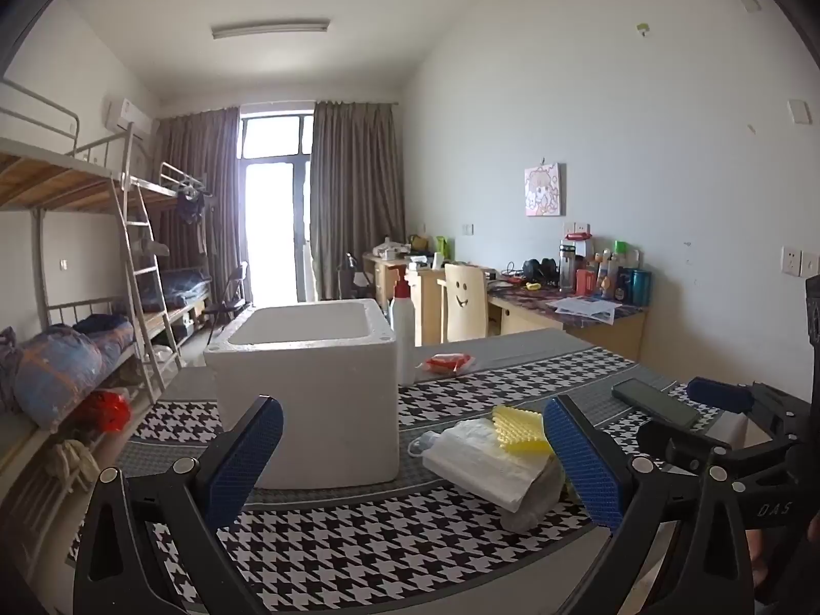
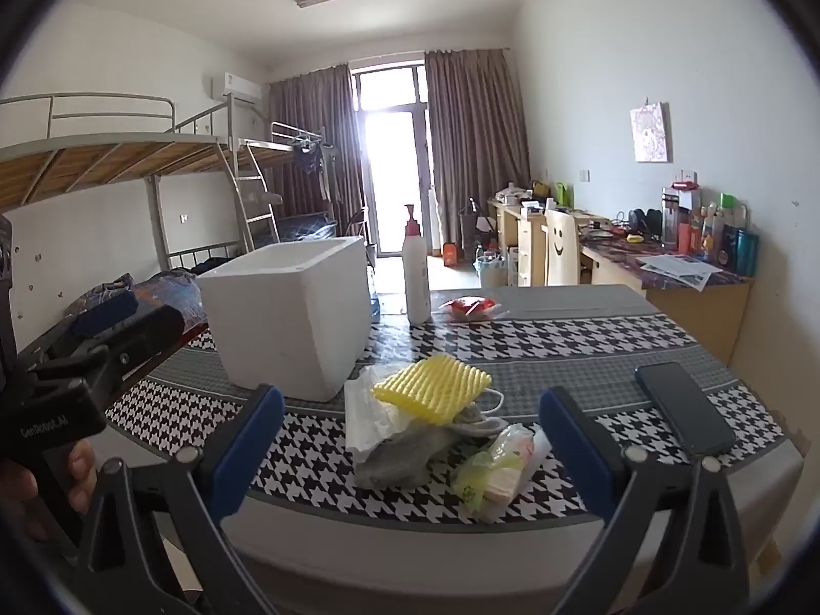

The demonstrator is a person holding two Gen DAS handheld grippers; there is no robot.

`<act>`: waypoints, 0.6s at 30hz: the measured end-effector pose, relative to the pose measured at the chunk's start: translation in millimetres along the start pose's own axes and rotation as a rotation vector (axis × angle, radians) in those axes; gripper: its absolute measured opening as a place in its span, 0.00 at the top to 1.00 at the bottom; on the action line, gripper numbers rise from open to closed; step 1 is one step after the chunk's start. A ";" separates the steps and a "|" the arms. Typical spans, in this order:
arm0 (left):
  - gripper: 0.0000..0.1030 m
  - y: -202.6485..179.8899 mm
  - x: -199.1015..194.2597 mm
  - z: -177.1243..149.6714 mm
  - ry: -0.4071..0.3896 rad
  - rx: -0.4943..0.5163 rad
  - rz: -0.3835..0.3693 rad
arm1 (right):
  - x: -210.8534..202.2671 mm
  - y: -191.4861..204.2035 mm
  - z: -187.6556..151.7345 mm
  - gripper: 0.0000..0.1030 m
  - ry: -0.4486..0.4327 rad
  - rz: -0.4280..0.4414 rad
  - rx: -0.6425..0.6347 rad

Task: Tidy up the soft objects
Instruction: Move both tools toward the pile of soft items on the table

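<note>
Table [image 2: 564, 353] covered in a black-and-white houndstooth cloth with grey bands. On it, toward the back left: open white foam box [image 2: 287, 307], upright; just beside it, a white pump bottle [image 2: 416, 277] with a red top; near that, a red-and-clear packet [image 2: 469, 306] lying flat. Toward the front, a heap of soft things: yellow foam net [image 2: 430, 387] on top of a white plastic bag [image 2: 366, 410], a grey cloth [image 2: 405, 453] beneath, a green-printed packet [image 2: 494, 476] touching the heap's right side. Well apart at the right edge, a dark phone [image 2: 684, 407], face up.
</note>
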State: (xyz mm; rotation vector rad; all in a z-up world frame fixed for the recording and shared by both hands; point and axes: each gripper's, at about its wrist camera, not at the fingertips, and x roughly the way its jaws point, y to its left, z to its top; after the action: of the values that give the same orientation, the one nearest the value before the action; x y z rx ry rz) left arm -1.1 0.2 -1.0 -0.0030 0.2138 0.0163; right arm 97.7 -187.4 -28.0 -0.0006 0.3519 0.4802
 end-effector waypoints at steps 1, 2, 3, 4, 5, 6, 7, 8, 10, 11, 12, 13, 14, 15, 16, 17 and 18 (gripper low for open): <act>0.01 -2.7 0.4 -1.6 0.003 0.008 0.001 | 0.5 0.0 -0.2 0.02 -0.001 0.000 -0.002; 0.01 -2.7 3.1 -0.9 0.012 0.011 -0.003 | 1.2 0.1 -0.5 0.02 0.001 0.000 -0.002; 0.01 -1.6 5.3 -2.3 0.017 0.012 -0.016 | 2.1 0.3 -0.7 0.02 0.002 -0.001 -0.003; 0.01 -2.5 7.6 -3.3 0.021 0.015 -0.023 | 3.3 0.6 -0.9 0.02 0.004 -0.001 -0.004; 0.01 1.3 7.1 -3.5 0.016 0.008 -0.029 | 3.7 -2.0 0.6 0.02 0.005 -0.001 -0.002; 0.01 0.8 8.2 -4.3 0.020 0.012 -0.036 | 4.2 -1.8 0.0 0.02 0.002 -0.001 -0.003; 0.01 -3.8 5.5 -0.6 0.019 0.019 -0.033 | 3.5 -0.9 -0.2 0.02 0.000 0.000 -0.003; 0.01 -4.9 4.5 -0.6 0.017 0.023 -0.031 | -1.0 1.6 1.2 0.02 -0.001 0.000 -0.004; 0.01 -3.5 4.4 -0.3 0.021 0.023 -0.031 | -1.5 1.1 -0.7 0.02 -0.008 0.000 -0.002; 0.01 -3.2 4.2 -0.1 0.020 0.021 -0.027 | -1.5 1.0 -0.8 0.02 -0.007 0.000 0.000; 0.01 -3.5 4.8 -0.3 0.022 0.022 -0.025 | -0.9 0.5 -0.4 0.02 -0.006 0.001 0.000; 0.01 -3.2 4.7 -0.4 0.023 0.021 -0.024 | -0.1 0.5 -0.4 0.02 -0.005 0.000 -0.001; 0.01 -2.8 5.2 -0.9 0.025 0.017 -0.024 | -1.5 0.6 0.7 0.02 -0.004 0.000 0.000; 0.01 -2.0 5.6 -1.0 0.031 0.013 -0.034 | -2.1 1.1 0.8 0.02 -0.004 0.001 -0.001; 0.01 -1.4 6.0 -0.8 0.036 0.008 -0.039 | -1.3 1.1 1.3 0.02 -0.001 0.000 0.000; 0.01 -1.5 5.7 -0.6 0.036 0.006 -0.044 | 0.1 1.2 1.7 0.02 0.000 0.000 0.000; 0.01 -1.7 5.9 -0.3 0.037 0.007 -0.049 | 0.0 1.3 1.6 0.02 0.000 0.000 0.000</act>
State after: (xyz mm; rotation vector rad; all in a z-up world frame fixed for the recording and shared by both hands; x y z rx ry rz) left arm 4.6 -1.4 -2.5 -0.0019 0.2505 -0.0329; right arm 97.6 -186.0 -26.3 -0.0002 0.3519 0.4805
